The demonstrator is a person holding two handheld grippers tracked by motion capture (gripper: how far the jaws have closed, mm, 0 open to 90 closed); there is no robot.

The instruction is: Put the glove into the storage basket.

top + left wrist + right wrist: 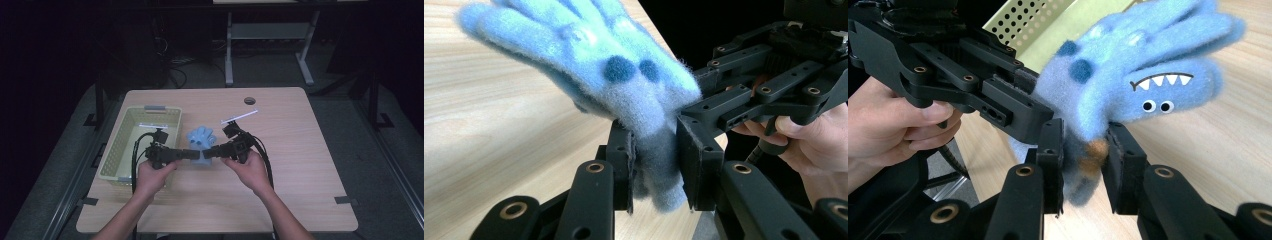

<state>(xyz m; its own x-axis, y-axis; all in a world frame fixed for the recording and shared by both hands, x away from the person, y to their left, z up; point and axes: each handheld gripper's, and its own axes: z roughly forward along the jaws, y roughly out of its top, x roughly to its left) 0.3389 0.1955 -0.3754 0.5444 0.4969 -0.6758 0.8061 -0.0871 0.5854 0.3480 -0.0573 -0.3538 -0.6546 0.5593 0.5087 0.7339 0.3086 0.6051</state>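
Observation:
A fuzzy blue glove (200,137) with dark blue spots and a monster face lies at the middle of the wooden table (290,165). Both grippers hold it at the cuff end, facing each other. In the left gripper view the glove (619,75) hangs with its cuff pinched in my left gripper (658,170), and the right gripper's jaws come in from the right. In the right gripper view my right gripper (1083,167) is shut on the cuff of the glove (1133,70), and the left gripper's body stands at the left. From above, the left gripper (194,155) and right gripper (209,152) nearly meet.
A pale yellow perforated basket (127,127) stands at the table's left, just behind the left hand, and its wall (1033,20) shows in the right gripper view. A white strip (240,116) lies behind the right gripper. A cable hole (249,100) sits near the far edge.

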